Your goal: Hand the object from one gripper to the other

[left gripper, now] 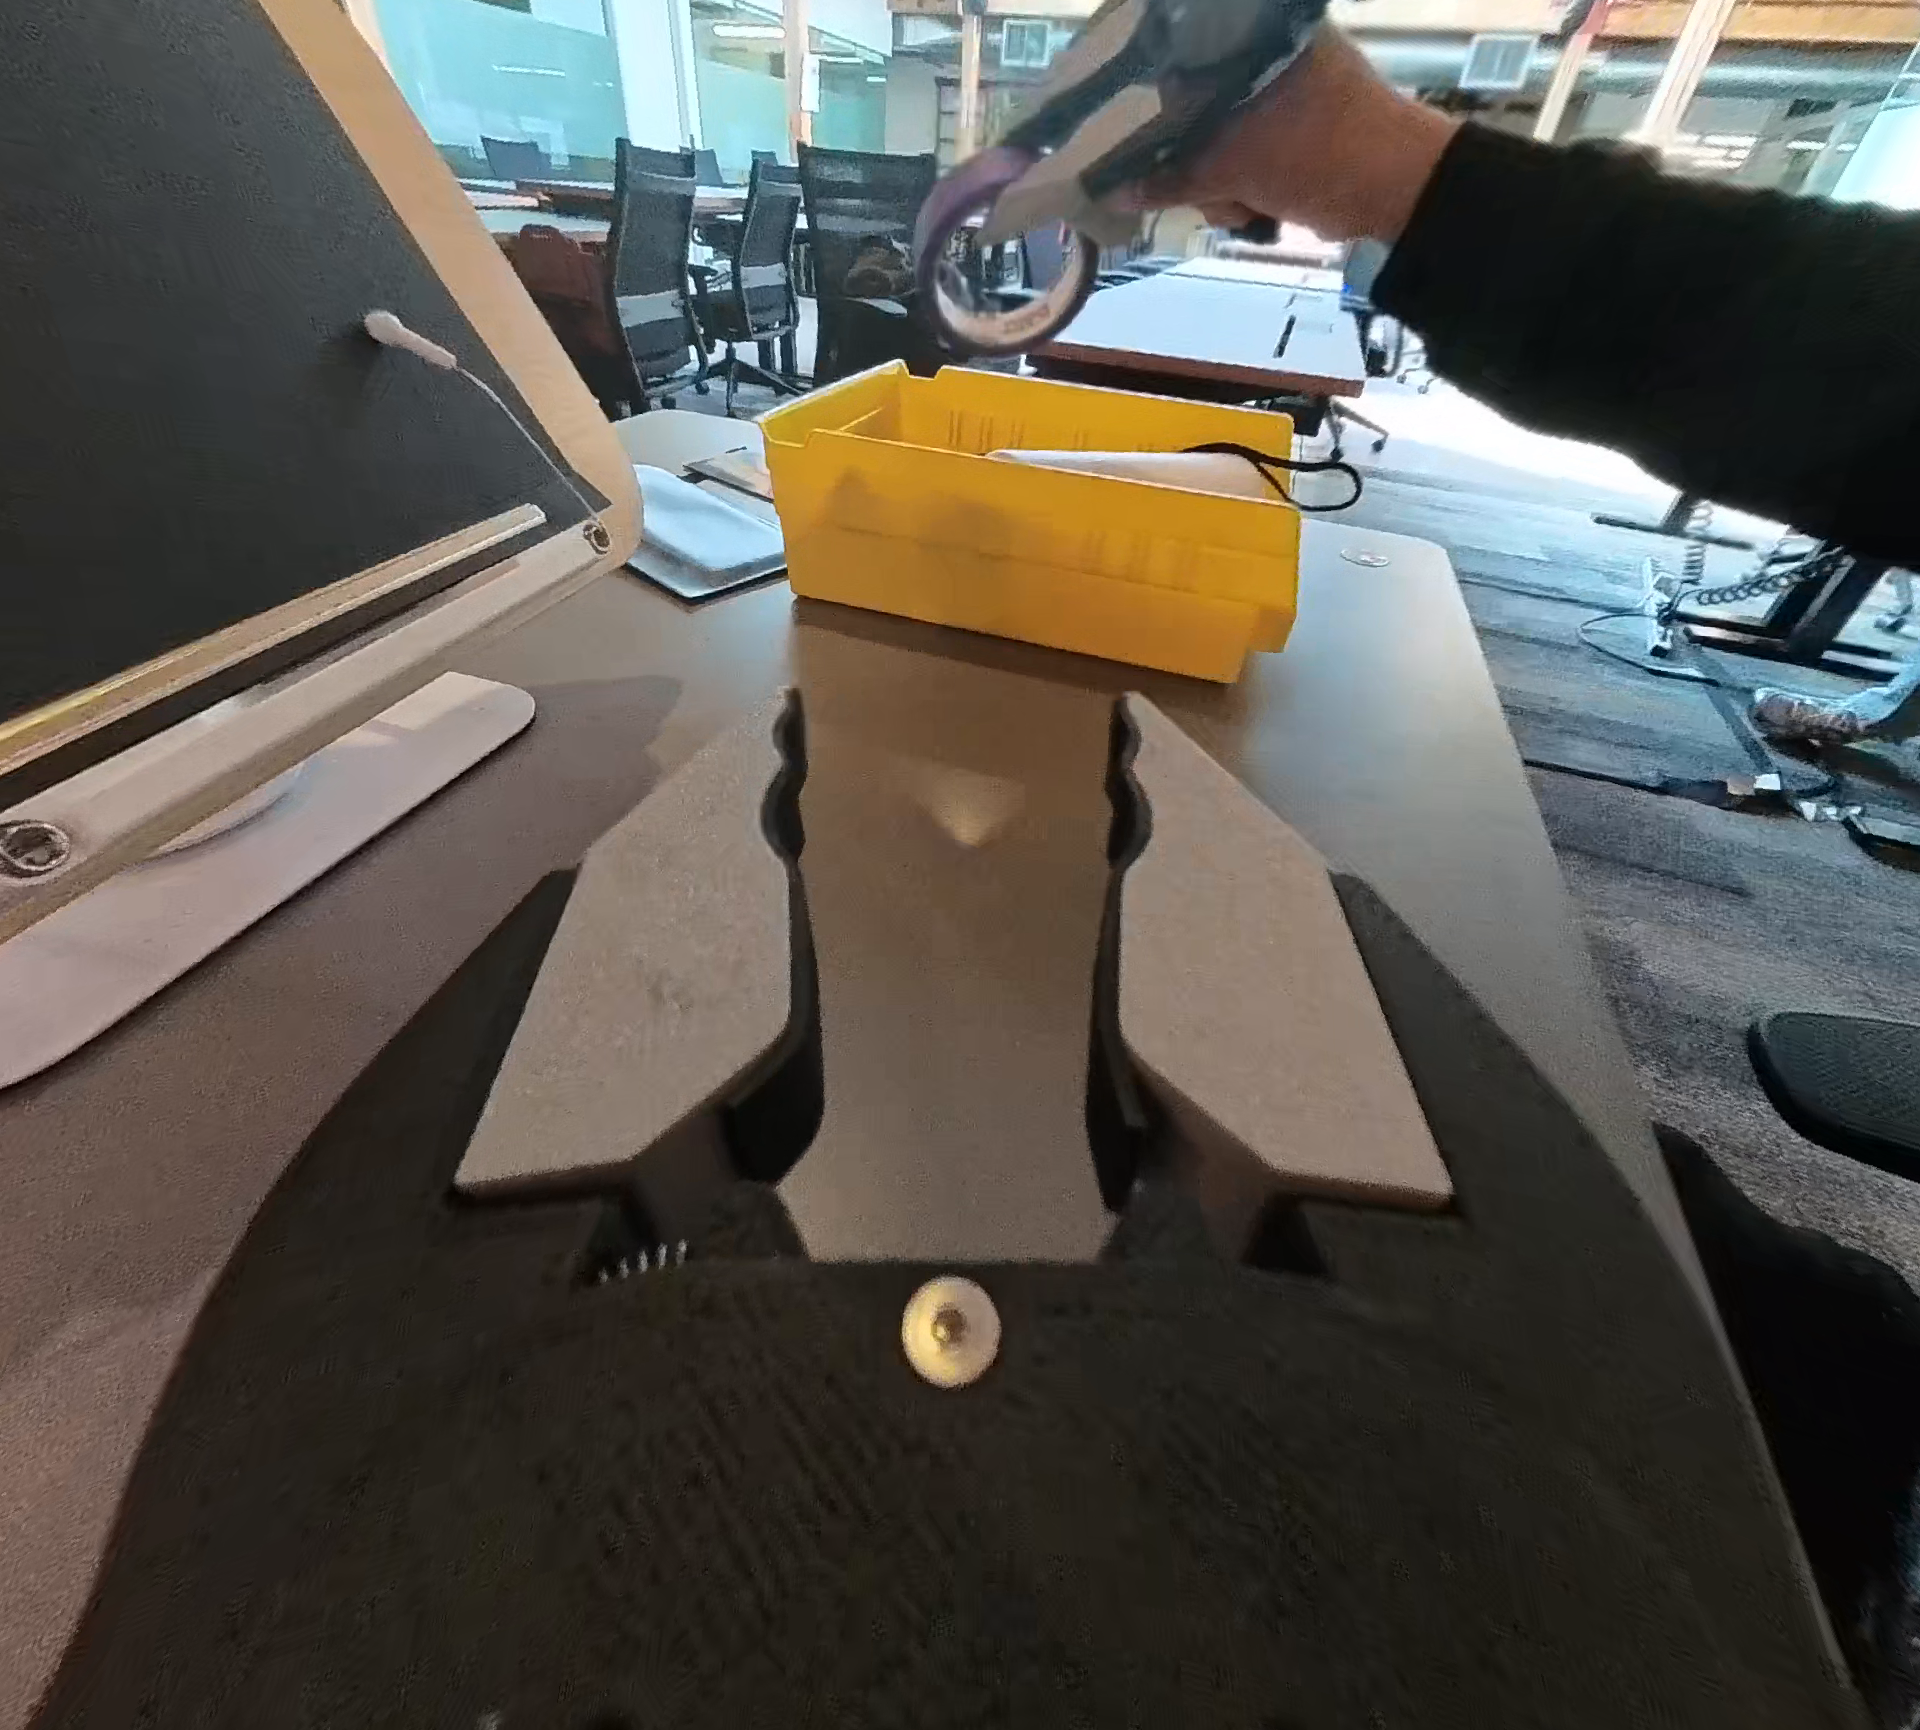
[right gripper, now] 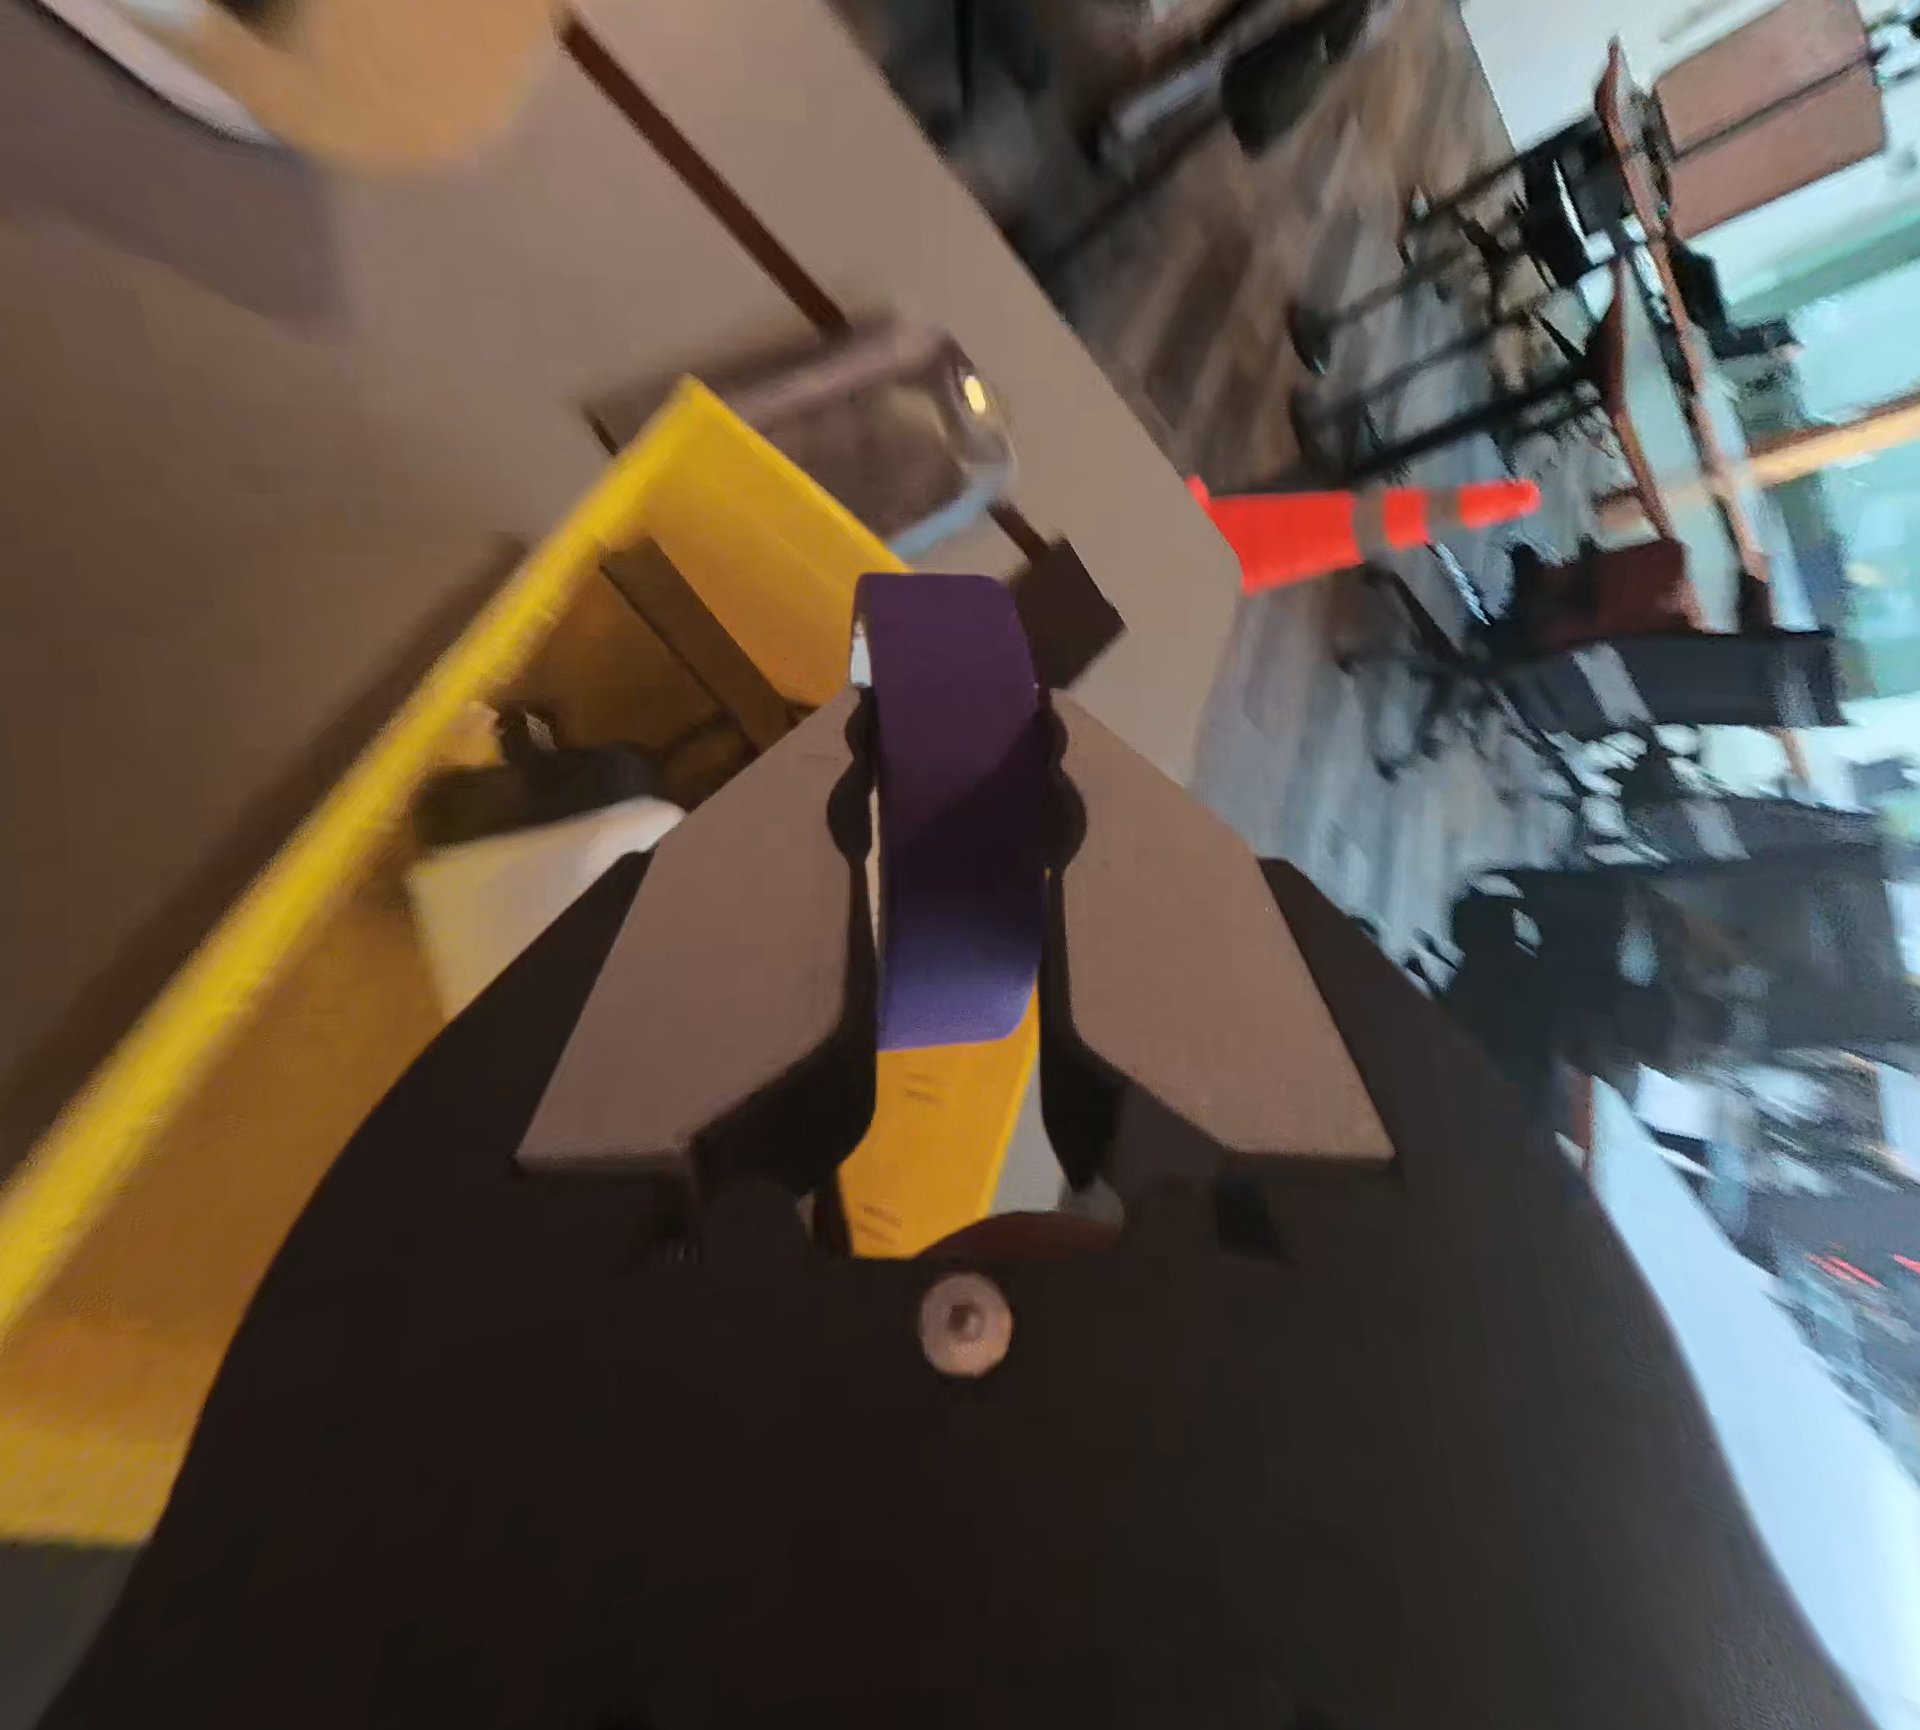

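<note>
Right hand-held gripper (right gripper: pixel 951 714) pinches a roll of purple tape (right gripper: pixel 956 807), one grey finger pressed on each flat side of the roll. In the left wrist view the same roll (left gripper: pixel 1006 267) hangs in the air above the far end of a yellow bin (left gripper: pixel 1029 527), clear of its rim, gripped near its top edge. The roll's pale inner core carries some printing, too blurred to make out. A person's hand (left gripper: pixel 1309 158) in a dark sleeve holds that gripper's handle, reaching in from the right.

Left hand-held gripper (left gripper: pixel 958 745) sits low over the brown surface (left gripper: pixel 1371 745), fingers spread wide with nothing between them, only bare surface showing in the gap. It points toward the bin and is well apart from the tape.

The yellow bin rests on the surface, long side facing the left wrist camera. Inside it lie a white item (left gripper: pixel 1132 470) and a black cord (left gripper: pixel 1309 475) looping over the right end wall. Faint moulded ridges mark the bin's inner wall; no readable label.

A tilted black panel on a white stand (left gripper: pixel 208 392) occupies the left side of the surface. In the right wrist view, heavily motion-blurred, an orange traffic cone (right gripper: pixel 1351 527) shows on the floor beyond the surface's edge.
</note>
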Tool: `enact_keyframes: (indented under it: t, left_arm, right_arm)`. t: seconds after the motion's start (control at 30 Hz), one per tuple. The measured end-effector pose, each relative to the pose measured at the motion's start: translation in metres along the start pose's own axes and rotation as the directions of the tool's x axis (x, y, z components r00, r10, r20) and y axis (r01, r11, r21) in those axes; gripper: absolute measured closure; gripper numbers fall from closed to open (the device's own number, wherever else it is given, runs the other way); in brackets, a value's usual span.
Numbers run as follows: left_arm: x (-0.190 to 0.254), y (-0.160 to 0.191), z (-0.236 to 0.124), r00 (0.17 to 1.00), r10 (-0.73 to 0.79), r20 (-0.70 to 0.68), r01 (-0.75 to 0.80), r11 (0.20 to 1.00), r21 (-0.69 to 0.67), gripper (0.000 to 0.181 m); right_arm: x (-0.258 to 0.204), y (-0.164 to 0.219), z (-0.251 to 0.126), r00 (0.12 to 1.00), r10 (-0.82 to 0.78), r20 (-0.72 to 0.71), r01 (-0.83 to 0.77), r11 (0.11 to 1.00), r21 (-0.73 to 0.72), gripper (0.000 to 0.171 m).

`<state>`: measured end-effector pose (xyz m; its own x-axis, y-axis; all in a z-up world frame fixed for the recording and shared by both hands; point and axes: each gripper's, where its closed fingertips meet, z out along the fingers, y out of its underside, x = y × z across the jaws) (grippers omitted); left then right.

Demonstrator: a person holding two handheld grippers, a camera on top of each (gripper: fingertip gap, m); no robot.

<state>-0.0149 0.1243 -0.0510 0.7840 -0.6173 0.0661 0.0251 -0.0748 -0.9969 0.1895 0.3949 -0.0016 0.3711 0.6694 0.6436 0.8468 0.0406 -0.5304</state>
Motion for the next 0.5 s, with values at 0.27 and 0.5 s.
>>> enact_keyframes:
  t: [0.27, 0.5]
  left_arm:
    - [-0.007, 0.023, 0.007, 0.999, 0.018, 0.034, -0.015, 0.996, -0.088, 0.119]
    - [-0.009, 0.04, 0.01, 0.99, 0.117, 0.076, -0.103, 0.98, -0.168, 0.112]
  right_arm:
    - [-0.023, 0.02, 0.04, 0.999, -0.046, -0.013, 0.044, 0.991, -0.129, 0.126]
    - [-0.149, -0.11, -0.043, 0.936, 0.041, 0.348, -0.152, 0.943, 0.296, 0.122]
